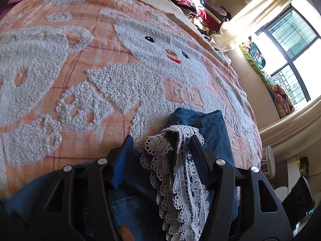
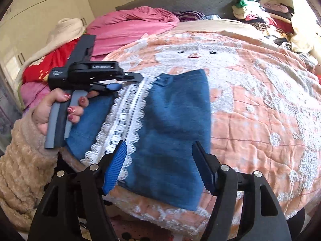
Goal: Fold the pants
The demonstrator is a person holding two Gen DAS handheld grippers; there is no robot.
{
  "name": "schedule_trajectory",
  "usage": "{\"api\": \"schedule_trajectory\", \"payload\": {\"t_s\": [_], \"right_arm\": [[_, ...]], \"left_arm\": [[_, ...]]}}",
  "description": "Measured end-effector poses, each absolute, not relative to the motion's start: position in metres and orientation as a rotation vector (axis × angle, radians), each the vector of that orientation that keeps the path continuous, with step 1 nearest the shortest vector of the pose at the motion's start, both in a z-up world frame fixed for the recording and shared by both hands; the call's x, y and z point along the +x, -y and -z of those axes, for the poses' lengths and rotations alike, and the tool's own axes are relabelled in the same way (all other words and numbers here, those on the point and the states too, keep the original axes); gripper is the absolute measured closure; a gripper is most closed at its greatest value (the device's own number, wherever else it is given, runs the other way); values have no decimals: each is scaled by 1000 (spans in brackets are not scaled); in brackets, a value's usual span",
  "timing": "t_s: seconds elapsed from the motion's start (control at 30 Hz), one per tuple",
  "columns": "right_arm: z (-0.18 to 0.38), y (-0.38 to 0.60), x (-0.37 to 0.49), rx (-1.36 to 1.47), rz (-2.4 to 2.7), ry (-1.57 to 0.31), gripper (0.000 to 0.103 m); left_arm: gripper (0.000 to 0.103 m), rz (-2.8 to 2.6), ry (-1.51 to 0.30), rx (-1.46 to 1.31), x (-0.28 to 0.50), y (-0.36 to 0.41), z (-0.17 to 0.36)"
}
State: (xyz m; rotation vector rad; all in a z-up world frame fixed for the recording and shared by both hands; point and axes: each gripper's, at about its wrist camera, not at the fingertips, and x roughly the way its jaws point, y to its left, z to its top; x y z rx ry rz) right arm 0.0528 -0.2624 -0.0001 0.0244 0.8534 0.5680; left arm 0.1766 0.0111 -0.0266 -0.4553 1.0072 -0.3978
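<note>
Blue denim pants (image 2: 172, 120) with a white lace stripe (image 2: 128, 116) lie folded on the orange bear blanket (image 2: 260, 104), near the bed's front edge. My left gripper (image 1: 160, 142) is open over the pants' far left end, with bunched lace (image 1: 176, 160) and denim (image 1: 212, 128) between its fingers. It also shows in the right wrist view (image 2: 128, 80), held in a hand. My right gripper (image 2: 159, 150) is open and empty, hovering just above the near end of the pants.
A pink duvet (image 2: 132, 26) and red bedding (image 2: 48, 64) lie at the bed's far left. Piled clothes (image 2: 260, 14) sit at the far right corner. Wardrobes (image 2: 40, 6) stand to the left. A window (image 1: 289, 46) and a white stool (image 1: 268, 160) are beside the bed.
</note>
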Motion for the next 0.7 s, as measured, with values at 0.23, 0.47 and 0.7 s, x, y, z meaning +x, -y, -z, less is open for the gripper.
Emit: {"api": "schedule_trajectory", "payload": {"t_s": [0.23, 0.47, 0.7], "right_arm": [[9, 269, 115, 5, -509, -903, 36], [10, 248, 165, -66, -516, -890, 36], [35, 239, 190, -115, -487, -961, 34]], "left_arm": [[91, 400, -962, -462, 171, -12, 9], [91, 351, -934, -358, 171, -14, 0], [88, 276, -979, -249, 179, -3, 21]]}}
